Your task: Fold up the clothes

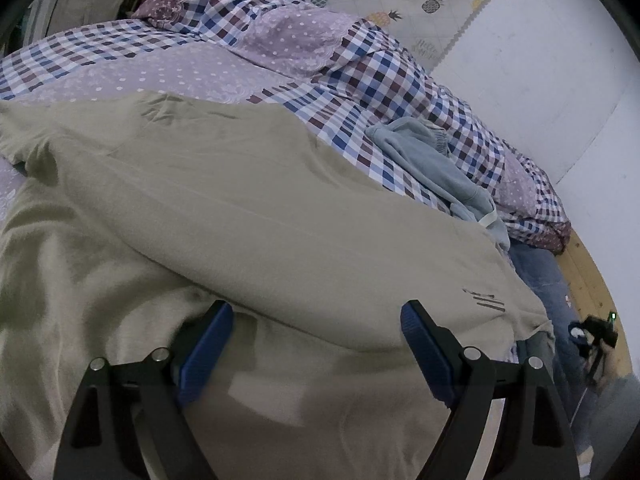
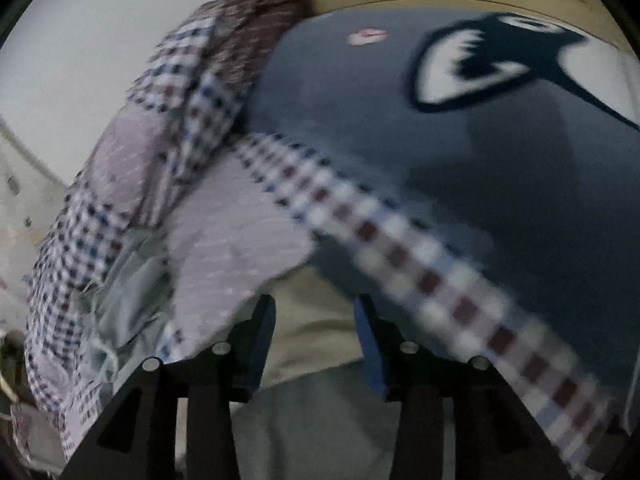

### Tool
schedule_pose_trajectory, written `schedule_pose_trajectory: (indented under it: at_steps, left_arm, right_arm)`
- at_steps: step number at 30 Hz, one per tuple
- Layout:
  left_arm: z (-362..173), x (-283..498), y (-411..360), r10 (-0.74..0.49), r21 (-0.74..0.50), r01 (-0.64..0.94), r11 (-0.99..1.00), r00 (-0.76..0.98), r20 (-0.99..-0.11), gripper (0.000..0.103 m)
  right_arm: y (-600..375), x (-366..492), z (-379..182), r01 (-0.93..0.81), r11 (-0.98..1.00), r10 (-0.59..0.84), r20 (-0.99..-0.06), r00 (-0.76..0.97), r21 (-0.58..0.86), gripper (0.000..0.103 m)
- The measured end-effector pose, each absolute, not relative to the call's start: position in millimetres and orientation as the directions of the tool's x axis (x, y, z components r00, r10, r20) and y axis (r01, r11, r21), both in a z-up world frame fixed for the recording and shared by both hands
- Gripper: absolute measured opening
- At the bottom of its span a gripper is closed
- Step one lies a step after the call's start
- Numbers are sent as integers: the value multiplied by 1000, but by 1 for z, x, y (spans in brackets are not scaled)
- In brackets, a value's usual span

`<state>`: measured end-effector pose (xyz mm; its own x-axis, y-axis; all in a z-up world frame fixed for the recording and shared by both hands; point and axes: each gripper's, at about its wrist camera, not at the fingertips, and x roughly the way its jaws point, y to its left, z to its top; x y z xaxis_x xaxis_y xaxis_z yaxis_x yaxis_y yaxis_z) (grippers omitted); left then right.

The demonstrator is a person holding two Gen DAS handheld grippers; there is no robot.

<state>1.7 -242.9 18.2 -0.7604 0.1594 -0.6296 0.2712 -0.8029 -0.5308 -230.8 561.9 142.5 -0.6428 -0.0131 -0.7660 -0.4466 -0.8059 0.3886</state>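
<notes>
A beige garment (image 1: 240, 208) lies spread over the bed, one part folded across the rest, with small dark stripes near its right corner. My left gripper (image 1: 318, 312) hovers low over its near part, jaws wide open; the folded edge runs between the blue pads (image 1: 208, 344) without being pinched. In the blurred right wrist view, my right gripper (image 2: 314, 304) stands partly open over a beige garment (image 2: 312, 340) corner. Cloth shows in the gap, and the pads are not pressing on it.
A checked and dotted quilt (image 1: 352, 80) is bunched along the far side by the white wall (image 1: 540, 60). A light blue garment (image 1: 432, 160) lies on it. A grey-blue sheet with a shark print (image 2: 500, 152) covers the bed's end. A wooden bed frame (image 1: 588, 276) runs at right.
</notes>
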Motion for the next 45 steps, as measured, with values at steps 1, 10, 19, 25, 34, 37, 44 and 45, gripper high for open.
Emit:
schedule_pose_trajectory:
  at_steps: [1,10,19,25,34,37,44,45]
  left_arm:
    - [18,1,-242,157,-528,272,-805,-760,-631,88]
    - [18,-1,-241,154,-520,273,-809,-756,-636,88]
    - [18,-1,-244,162,-530,271,-804,-757,-633,88]
    - [20,3,-247,191,-568,259,-781,-767,-612,88]
    - [21,1,-241,189,-563,253,-787,-770,-609,88]
    - [19,-2,-238,178,-542,254,-801,-763,-622,88]
    - [19,-3,-237,181,-543,252,-801,-763,-621,88]
    - [19,-3,-237,182,-544,252,-800,-763,-621,88]
  right_arm:
    - [552,-240,142,-434,-820,-15,-771,-636,373,45]
    - [533,-284,113,-476,-834,37,-832,-553,279,45]
    - [519,-281,119,-440,-862,72,-797,-600,253,1]
    - [517,-229,144,-404,-869,63,-745,-664,287,1]
    - [507,-258,128,-439,-835,10,-788,-615,332,39]
    - [496,-276,120,-438,-851,29,-808,-589,289,43]
    - [492,-295,100,-475,-857,98,-844,-527,197,26]
    - [492,-293,98,-477,-858,103,-844,-527,193,0]
